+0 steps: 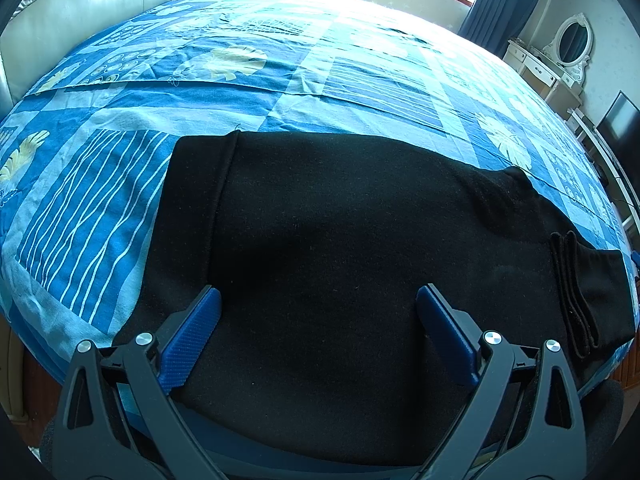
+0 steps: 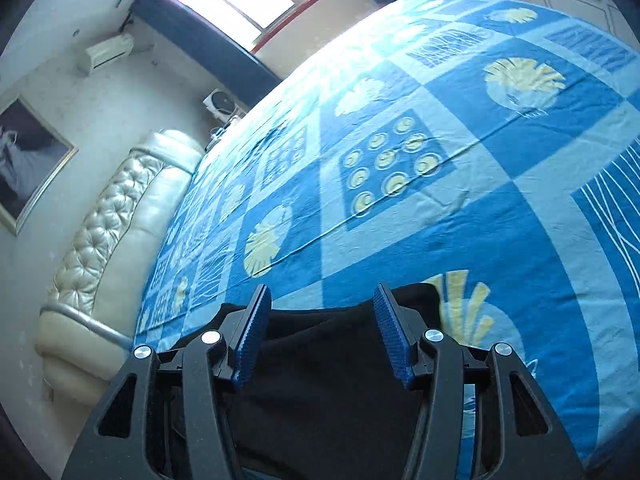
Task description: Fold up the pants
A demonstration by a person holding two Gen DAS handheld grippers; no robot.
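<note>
Black pants (image 1: 340, 208) lie folded flat across the near part of the bed, with the waistband at the left and the stacked cuffs (image 1: 576, 300) at the right. My left gripper (image 1: 318, 294) hovers over the middle of the pants, open wide, with nothing between its blue pads. In the right wrist view an edge of the black pants (image 2: 320, 360) shows low in the frame. My right gripper (image 2: 322, 292) stands open above that edge, tilted, its pads apart and pressing on nothing.
A blue patterned bedspread (image 1: 280, 80) (image 2: 440, 200) covers the bed. A padded cream headboard (image 1: 80, 8) (image 2: 112, 220) runs along one side. A white dresser with an oval mirror (image 1: 560, 52) and a dark screen (image 1: 620, 120) stand beyond the far right edge.
</note>
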